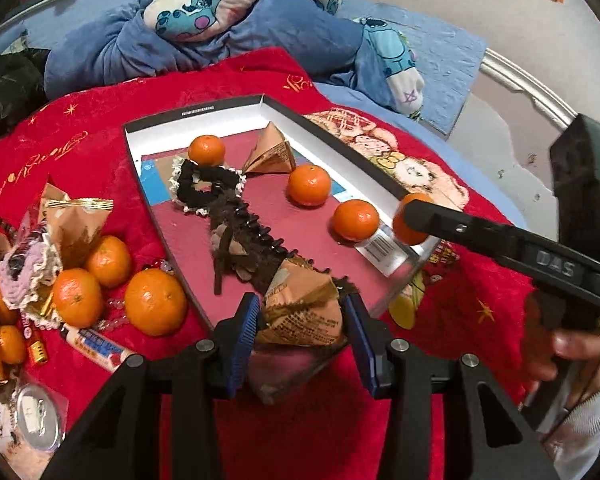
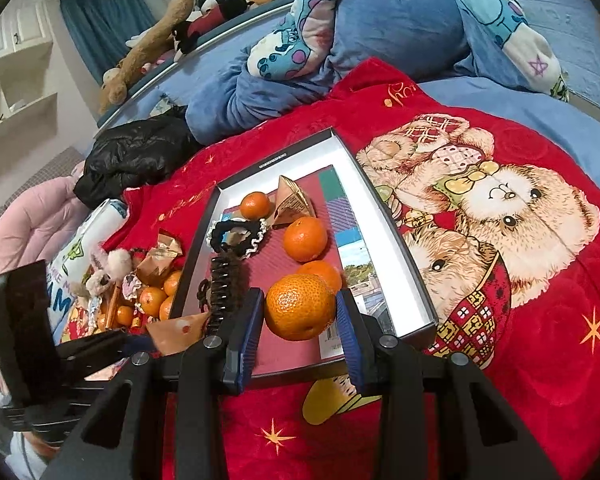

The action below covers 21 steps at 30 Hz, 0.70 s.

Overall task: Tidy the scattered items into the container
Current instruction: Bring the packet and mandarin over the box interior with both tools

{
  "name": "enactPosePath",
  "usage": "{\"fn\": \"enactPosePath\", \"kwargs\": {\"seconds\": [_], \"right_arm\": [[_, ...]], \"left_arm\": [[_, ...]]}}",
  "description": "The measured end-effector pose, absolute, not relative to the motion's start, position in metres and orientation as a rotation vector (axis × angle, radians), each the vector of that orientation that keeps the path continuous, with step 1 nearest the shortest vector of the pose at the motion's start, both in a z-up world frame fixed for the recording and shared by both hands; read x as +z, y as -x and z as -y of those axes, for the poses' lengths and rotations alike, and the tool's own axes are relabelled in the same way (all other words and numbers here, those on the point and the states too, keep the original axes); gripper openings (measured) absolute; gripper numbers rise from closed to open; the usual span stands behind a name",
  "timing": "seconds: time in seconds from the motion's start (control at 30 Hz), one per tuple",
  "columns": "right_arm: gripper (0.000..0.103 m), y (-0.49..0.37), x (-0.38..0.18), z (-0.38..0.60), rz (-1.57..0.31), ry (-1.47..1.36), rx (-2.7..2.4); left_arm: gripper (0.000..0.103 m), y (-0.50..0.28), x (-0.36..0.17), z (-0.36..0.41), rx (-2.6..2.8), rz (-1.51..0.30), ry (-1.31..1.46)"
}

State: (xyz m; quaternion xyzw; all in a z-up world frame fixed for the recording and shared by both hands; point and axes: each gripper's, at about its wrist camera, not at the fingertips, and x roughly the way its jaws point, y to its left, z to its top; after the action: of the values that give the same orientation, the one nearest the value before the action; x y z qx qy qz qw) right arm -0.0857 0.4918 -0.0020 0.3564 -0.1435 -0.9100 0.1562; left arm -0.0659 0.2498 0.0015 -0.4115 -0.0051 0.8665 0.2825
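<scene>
Over the shallow box on the bed, my right gripper pinches a firm, round mandarin across its middle — my left gripper squeezes a light, crinkly snack packet.

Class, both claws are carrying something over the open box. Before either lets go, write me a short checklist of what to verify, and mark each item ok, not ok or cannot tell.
1. Right claw grips the tangerine between both pads: ok.
2. Left claw grips the brown snack packet: ok.
3. Tangerine is above the box floor, not the red blanket: ok.
4. Packet is fully past the box's near rim: cannot tell.
5. Free floor lies under the tangerine, clear of the other tangerine just behind it: cannot tell.
6. The two claws are apart, not touching: ok.
</scene>
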Motion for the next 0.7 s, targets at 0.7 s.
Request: {"fn": "enactPosePath", "kwargs": {"seconds": [0.7], "right_arm": [[0.035,0.102,-0.010,-0.479,0.294,-1.075,-2.624]], "left_arm": [[0.046,0.134,-0.011,-0.265,2.334,-0.048,1.061]]}}
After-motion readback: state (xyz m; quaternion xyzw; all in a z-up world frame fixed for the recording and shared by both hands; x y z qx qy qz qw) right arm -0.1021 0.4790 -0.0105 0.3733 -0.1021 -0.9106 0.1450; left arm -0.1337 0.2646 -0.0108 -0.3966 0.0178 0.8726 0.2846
